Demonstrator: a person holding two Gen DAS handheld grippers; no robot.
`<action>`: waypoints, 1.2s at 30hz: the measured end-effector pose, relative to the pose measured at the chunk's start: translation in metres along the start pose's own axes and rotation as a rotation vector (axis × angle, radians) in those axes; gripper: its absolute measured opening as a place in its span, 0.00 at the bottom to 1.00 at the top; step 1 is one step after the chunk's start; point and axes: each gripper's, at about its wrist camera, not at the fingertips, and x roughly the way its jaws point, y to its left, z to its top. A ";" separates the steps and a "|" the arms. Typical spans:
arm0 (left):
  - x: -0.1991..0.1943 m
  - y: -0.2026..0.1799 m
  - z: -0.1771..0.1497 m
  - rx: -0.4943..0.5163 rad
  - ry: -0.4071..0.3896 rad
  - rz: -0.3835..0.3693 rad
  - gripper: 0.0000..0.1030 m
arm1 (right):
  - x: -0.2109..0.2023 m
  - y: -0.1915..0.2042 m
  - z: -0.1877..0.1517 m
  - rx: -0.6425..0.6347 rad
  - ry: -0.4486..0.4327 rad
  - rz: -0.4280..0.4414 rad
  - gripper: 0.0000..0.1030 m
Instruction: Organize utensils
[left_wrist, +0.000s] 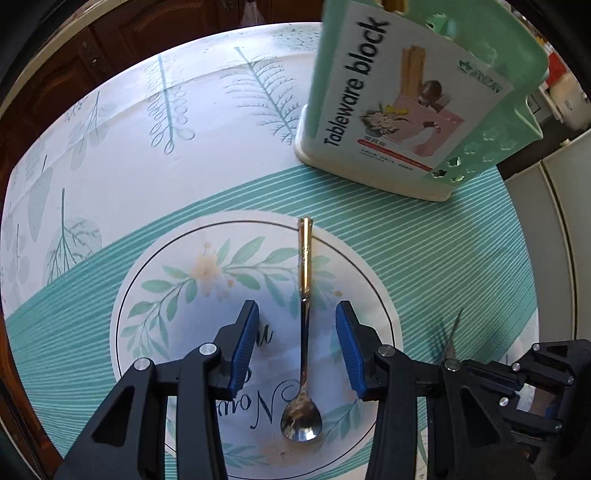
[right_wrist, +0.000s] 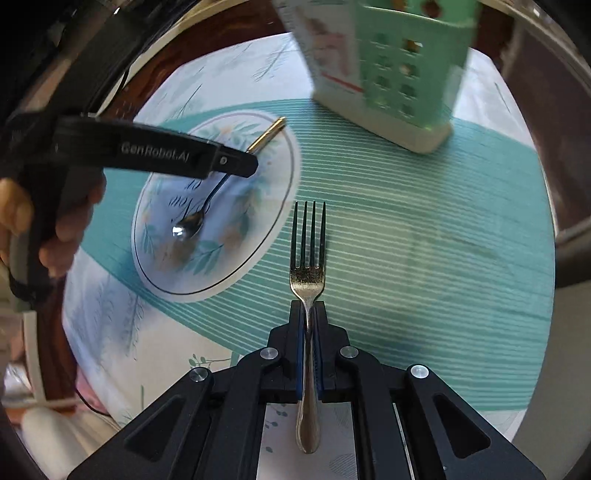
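Observation:
A spoon (left_wrist: 303, 332) with a gold handle end lies flat on the patterned tablecloth, bowl toward me. My left gripper (left_wrist: 297, 314) hangs over it, open, its blue pads (left_wrist: 247, 332) on either side of the thin shaft and clear of it. The same spoon (right_wrist: 207, 199) shows in the right wrist view, partly hidden by the left gripper's body (right_wrist: 155, 151). My right gripper (right_wrist: 309, 314) is shut on a silver fork (right_wrist: 308, 273), gripped at the neck, tines pointing away above the cloth. The green tableware block (left_wrist: 388, 110) stands upright at the back, also seen blurred (right_wrist: 391, 81).
A person's hand (right_wrist: 62, 229) holds the left gripper's handle. The round printed motif (left_wrist: 207, 280) on the cloth lies under the spoon. The table's edge and dark wood (left_wrist: 74, 59) run along the left. White surfaces (left_wrist: 554, 206) sit at the right.

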 end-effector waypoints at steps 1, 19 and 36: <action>0.002 -0.005 0.003 0.015 0.002 0.025 0.40 | -0.003 -0.005 -0.002 0.025 -0.012 0.005 0.04; -0.037 -0.030 -0.009 0.051 -0.216 0.011 0.04 | -0.019 -0.036 -0.047 0.171 -0.198 0.143 0.04; -0.113 -0.020 -0.077 0.020 -0.653 0.001 0.04 | -0.082 -0.020 -0.047 0.147 -0.497 0.078 0.00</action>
